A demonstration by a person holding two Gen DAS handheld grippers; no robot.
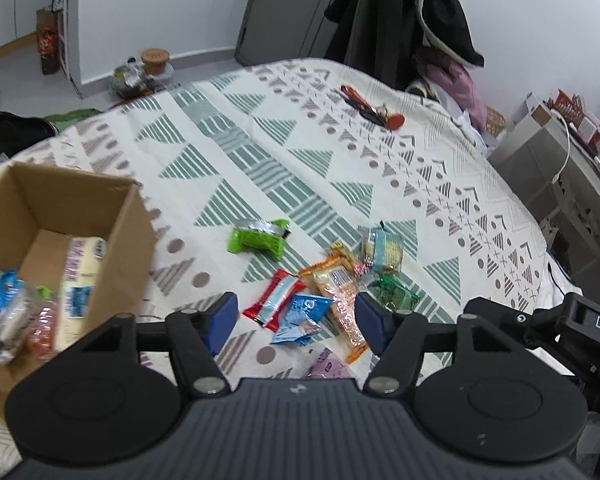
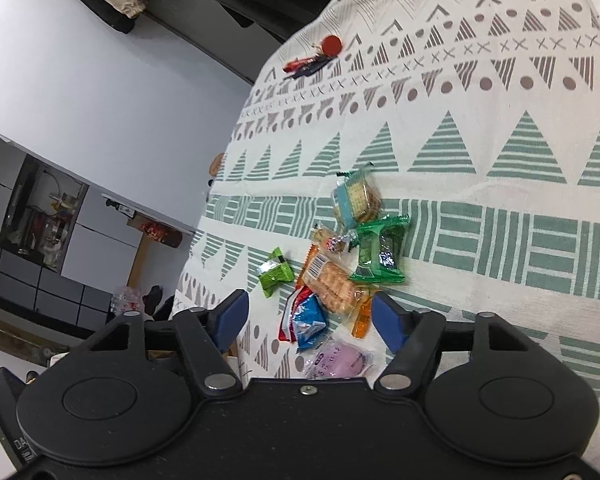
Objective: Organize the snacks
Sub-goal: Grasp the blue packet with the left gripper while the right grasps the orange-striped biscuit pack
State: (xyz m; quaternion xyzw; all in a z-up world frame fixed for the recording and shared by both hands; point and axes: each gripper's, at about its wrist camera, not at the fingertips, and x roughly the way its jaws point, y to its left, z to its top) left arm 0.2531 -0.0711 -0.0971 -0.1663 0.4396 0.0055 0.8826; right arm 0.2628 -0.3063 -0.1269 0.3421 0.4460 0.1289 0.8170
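Your left gripper hangs over the bedspread, jaws apart, nothing between the pads. Your right gripper is likewise wide, empty, above the same pile. Nearest lies a purple packet, half hidden under the gripper body. Just past it sit a blue packet and a red packet, overlapping, with a long orange cracker pack touching them on the right. Beyond that, a dark green packet and a pale blue biscuit pack lie beside each other. A lime green packet sits apart, left of the pile. The cardboard box stands at left, open, already holding several snacks, contents blurred. Far across the bed lies a red and black bundle, well apart from everything.
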